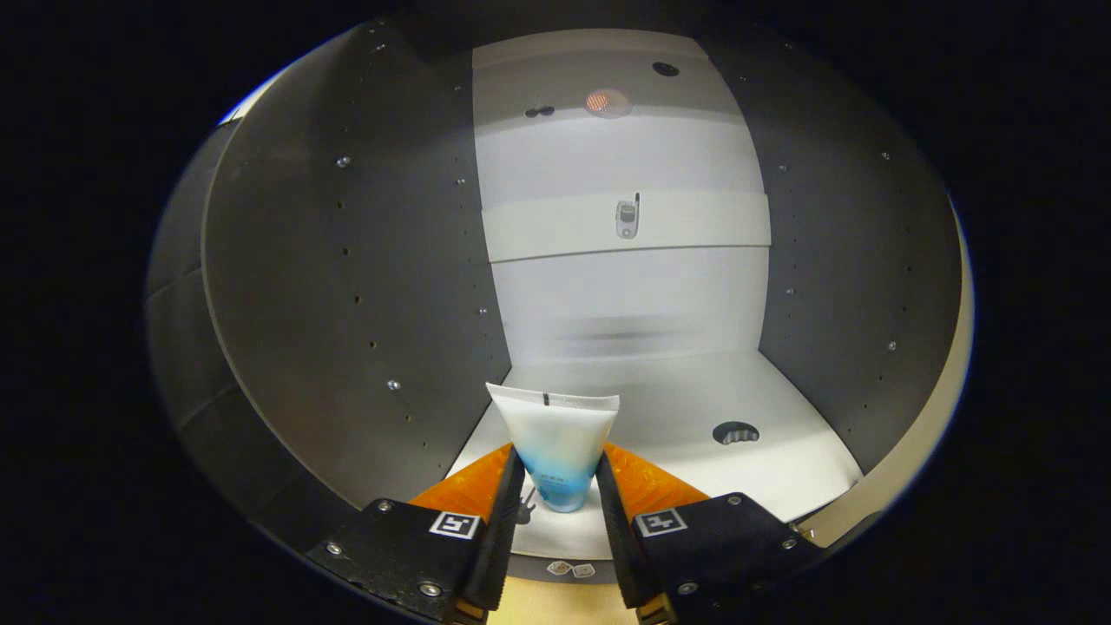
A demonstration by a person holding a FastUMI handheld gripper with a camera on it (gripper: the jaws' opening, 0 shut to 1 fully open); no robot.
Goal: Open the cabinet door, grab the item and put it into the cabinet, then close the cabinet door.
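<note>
Gripper [560,486] reaches level into the open cabinet [347,286], fingers clenched on an upright tube [555,443]; a small phone [627,219] sits on the far shelf [694,221].

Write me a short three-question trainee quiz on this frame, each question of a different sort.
1. True or false: the cabinet door is shut.
2. What is the tool holding? A) a cup B) a squeeze tube C) a sponge
3. Fill in: a small phone-like object sits on the upper ____ inside the cabinet.

Key:
1. False: the view looks straight into the open cabinet.
2. B: the tube stands cap down between both fingers, over the cabinet floor.
3. Shelf: the object rests on the shelf, beyond the tube.
</note>
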